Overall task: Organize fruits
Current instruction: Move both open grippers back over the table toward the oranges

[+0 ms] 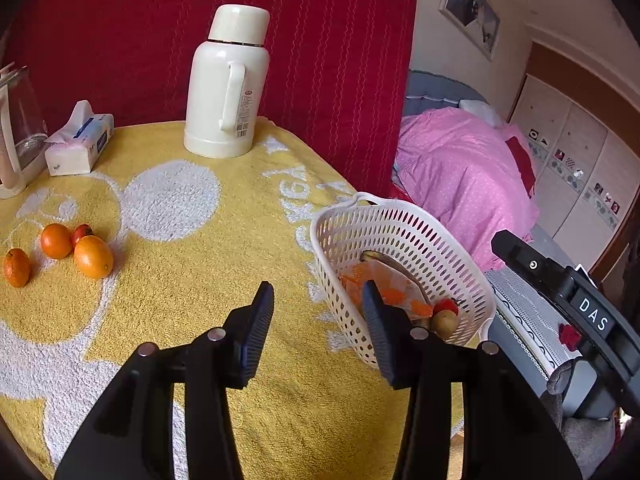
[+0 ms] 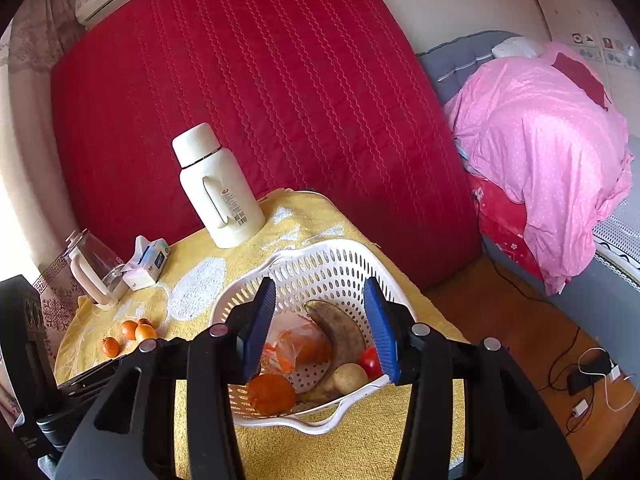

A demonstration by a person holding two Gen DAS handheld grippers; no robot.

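The left gripper (image 1: 318,322) hangs over the yellow towel (image 1: 192,280) on the desk, its fingers (image 1: 256,332) apart with nothing between them; the right one of the pair overlaps the near wall of the white basket (image 1: 420,236) in that view. The basket stands at the desk's right edge; inside lie a banana (image 2: 340,332), a bag (image 2: 298,344) with orange contents, a tomato (image 2: 370,362), a potato (image 2: 350,378) and an orange (image 2: 272,394). The right gripper (image 2: 320,330) hovers over the basket, fingers (image 2: 380,332) apart and empty. Four small fruits (image 1: 60,250) sit loose on the towel, well apart from the basket, at the left; behind them stand a tissue pack (image 1: 80,140), a glass kettle (image 1: 18,128) and a cream flask (image 1: 226,84), upright against the red quilt (image 1: 280,40).
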